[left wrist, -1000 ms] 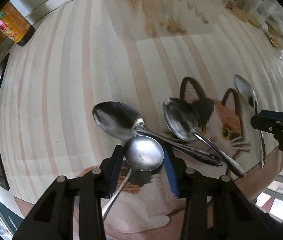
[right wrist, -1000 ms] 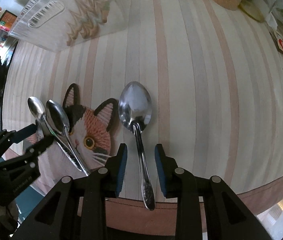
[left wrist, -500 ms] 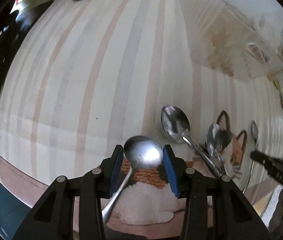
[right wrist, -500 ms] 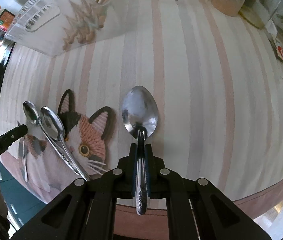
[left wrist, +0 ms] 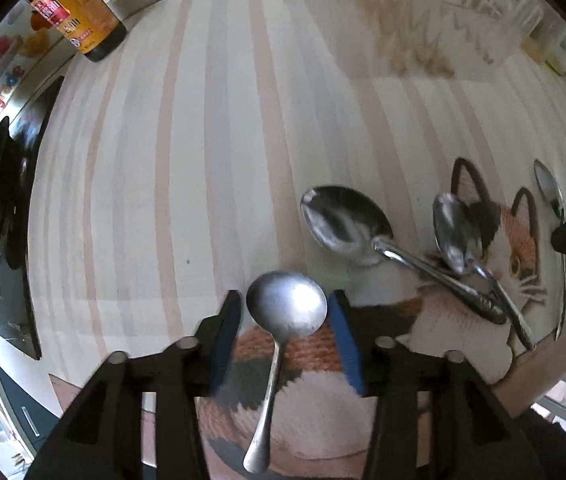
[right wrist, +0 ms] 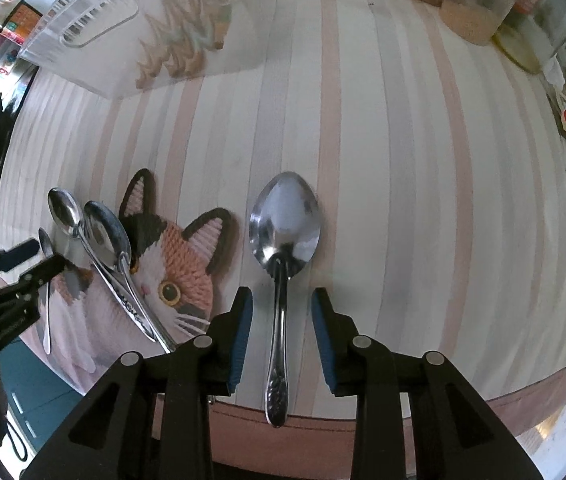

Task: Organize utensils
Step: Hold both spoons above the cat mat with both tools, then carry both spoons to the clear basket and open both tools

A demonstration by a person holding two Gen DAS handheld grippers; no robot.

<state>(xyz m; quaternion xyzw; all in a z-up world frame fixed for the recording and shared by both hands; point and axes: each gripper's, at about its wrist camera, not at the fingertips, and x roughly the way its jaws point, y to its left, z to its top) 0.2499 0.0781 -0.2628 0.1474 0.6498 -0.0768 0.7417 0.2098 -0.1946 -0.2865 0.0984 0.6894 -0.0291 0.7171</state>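
Observation:
In the left wrist view my left gripper (left wrist: 285, 314) is open, and a round-bowled spoon (left wrist: 283, 320) lies between its blue pads on the cat-shaped mat (left wrist: 515, 240). Two larger spoons (left wrist: 347, 224) (left wrist: 455, 228) lie crossed on the mat to the right. In the right wrist view my right gripper (right wrist: 281, 312) is open, its pads either side of the handle of a large spoon (right wrist: 285, 224) lying on the striped tablecloth (right wrist: 403, 160) beside the mat (right wrist: 171, 264). The left gripper (right wrist: 39, 256) shows at that view's left edge.
A clear plastic utensil basket (right wrist: 123, 32) stands at the back of the table. A dark sauce bottle (left wrist: 79, 20) is at the far left. Jars and packets (right wrist: 479, 12) stand at the back right. The table's front edge (right wrist: 403, 412) runs just below the right gripper.
My right gripper was shut on the large spoon's handle half a second ago and has opened. The left view has swung back right; its pads sit slightly wider around the round spoon.

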